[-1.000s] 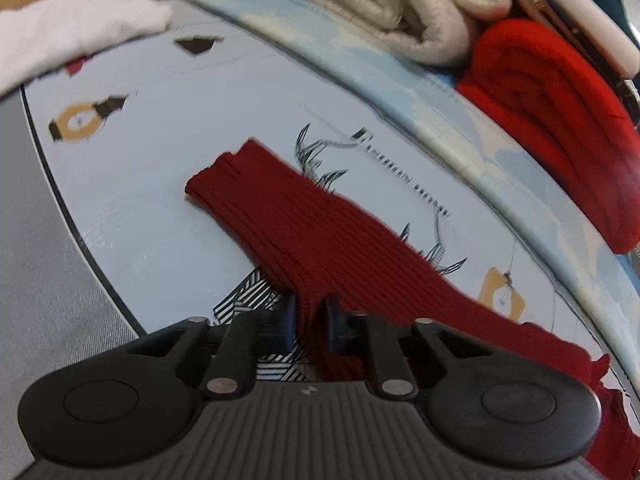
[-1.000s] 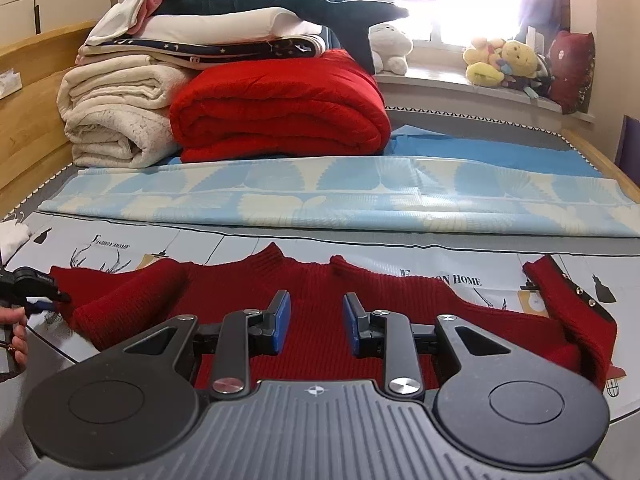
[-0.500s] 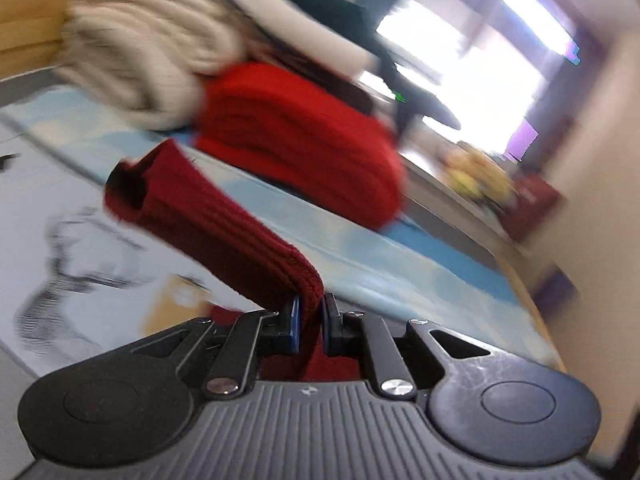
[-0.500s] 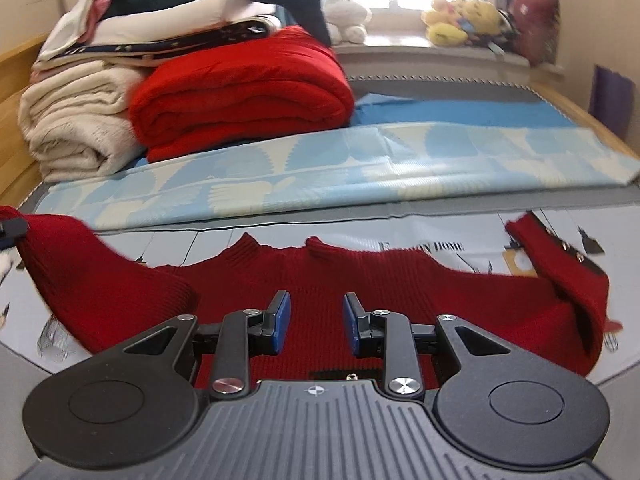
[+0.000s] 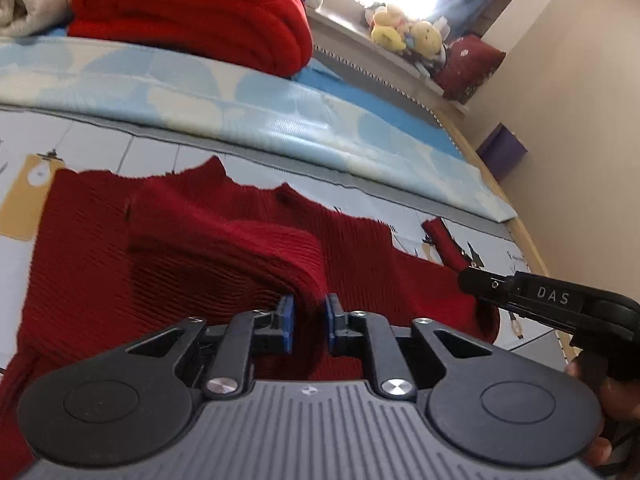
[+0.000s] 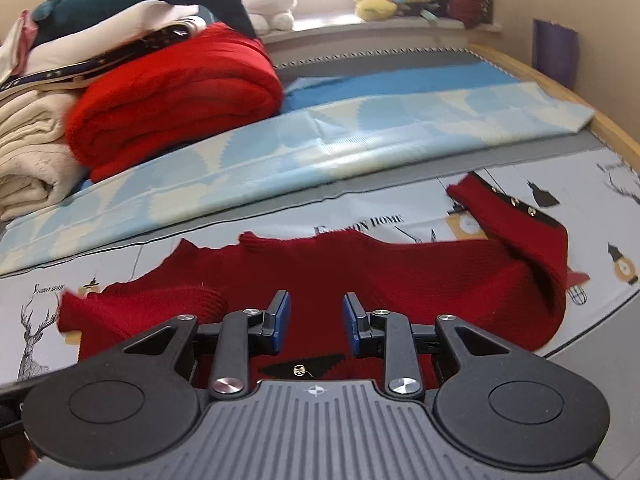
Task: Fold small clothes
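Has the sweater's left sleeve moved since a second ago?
Yes. The left tongs carried the sleeve off the printed sheet and folded it across the sweater, toward the collar.

A dark red rib-knit woollen sweater (image 5: 208, 248) lies matt and coarse on a smooth, printed pale grey cloth sheet (image 6: 280, 224), its cuff at 2 o'clock in the right wrist view carrying small shiny metal studs (image 6: 514, 201). The matt black plastic left gripper (image 5: 307, 322), with bright metal pivot pins and blue rubbery pads (image 5: 286, 322), shows ridged grey housing. At 10 o'clock, a bright red fleecy folded blanket (image 6: 176, 92) sits beside cream terry towels (image 6: 28, 160).
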Demonstrator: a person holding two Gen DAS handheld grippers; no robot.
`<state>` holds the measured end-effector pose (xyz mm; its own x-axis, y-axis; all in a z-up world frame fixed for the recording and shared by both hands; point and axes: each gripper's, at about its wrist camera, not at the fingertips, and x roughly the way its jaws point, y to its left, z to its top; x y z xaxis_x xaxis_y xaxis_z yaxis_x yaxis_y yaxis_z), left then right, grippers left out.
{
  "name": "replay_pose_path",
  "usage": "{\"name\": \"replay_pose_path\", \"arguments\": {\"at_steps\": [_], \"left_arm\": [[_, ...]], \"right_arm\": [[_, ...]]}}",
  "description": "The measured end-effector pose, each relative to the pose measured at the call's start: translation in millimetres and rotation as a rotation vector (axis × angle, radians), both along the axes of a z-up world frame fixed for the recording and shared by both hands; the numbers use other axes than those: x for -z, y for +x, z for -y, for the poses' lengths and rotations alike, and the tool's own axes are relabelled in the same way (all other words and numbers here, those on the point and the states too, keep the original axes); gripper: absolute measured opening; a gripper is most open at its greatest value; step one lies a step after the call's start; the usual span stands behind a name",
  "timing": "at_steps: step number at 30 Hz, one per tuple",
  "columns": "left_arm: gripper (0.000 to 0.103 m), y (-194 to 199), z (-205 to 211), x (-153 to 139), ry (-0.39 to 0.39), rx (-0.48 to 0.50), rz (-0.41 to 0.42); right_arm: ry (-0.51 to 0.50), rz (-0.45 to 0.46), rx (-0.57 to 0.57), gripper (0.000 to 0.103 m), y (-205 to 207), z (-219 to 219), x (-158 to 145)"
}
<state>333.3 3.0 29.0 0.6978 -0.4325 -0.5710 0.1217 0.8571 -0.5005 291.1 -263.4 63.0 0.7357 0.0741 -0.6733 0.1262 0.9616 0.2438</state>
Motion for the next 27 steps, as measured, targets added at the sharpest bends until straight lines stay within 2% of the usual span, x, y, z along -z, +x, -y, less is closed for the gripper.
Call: {"name": "replay_pose_path", "arguments": {"at_steps": [2,4,10,14,19,22,27], "left_arm": [[0.039,5.8,-4.1,1.8,-0.004,0.005,-0.006],[0.043,11.5,-11.3,0.2,-0.008,0.010,-0.013],[0.043,15.8,-51.0,-13.4,-0.042,-0.092,-0.050],[0.043,17.6,-80.7,-20.7,-0.002,-0.200,-0.081],[0.043,23.4,-112.4,-10.5,0.074,-0.316,-0.176],[0.043,25.1,-127.9,-3.6,0.055,-0.359,-0.220],[0.043,21.6,-147.5,-3.1,0.013,-0.404,-0.241]], "right_arm": [[0.001,-0.005,0.004,0.030,2.2,1.1,1.9],[-0.003,-0.007,0.000,0.030,3.8,-0.3,3.2],[-0.007,-0.018,-0.016,0.030,8.8,-5.8,6.7],[-0.018,-0.032,-0.057,0.030,12.4,-15.3,10.1],[-0.077,-0.064,-0.204,0.036,12.5,-47.5,17.6],[-0.151,-0.057,-0.318,0.038,9.2,-75.5,23.8],[-0.248,-0.053,-0.473,0.046,7.0,-115.0,35.0]]}}
